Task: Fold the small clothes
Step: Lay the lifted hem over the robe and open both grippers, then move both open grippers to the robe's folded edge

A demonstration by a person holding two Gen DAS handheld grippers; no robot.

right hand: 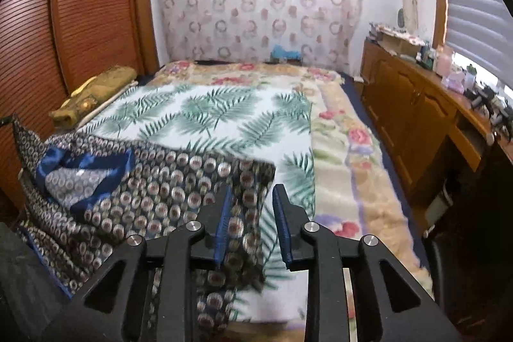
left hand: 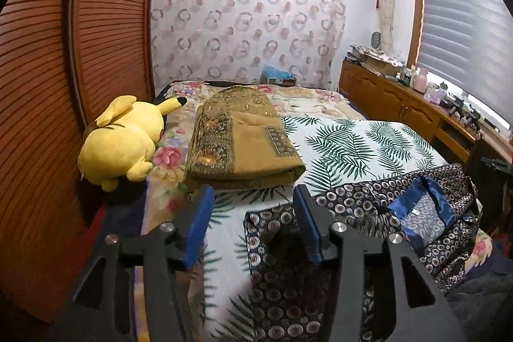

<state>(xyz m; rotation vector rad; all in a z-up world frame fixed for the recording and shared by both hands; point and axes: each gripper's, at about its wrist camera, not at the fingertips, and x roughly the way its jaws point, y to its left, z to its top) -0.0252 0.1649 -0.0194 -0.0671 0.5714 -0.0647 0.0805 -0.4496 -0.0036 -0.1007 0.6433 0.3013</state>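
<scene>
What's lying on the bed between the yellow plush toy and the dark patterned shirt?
A folded olive-gold cloth lies between the plush toy and shirt, seen in the left wrist view.

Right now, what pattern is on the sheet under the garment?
Green fern leaves on white sheet, clearest in the right wrist view.

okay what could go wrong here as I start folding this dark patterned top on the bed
Both tongs are open, so nothing is gripped. The right tongs straddle only the edge of the patterned top; closing there might catch a thin bit that slips. The left tongs hover over the sleeve end near the folded olive garment, which a sweep could disturb.
</scene>
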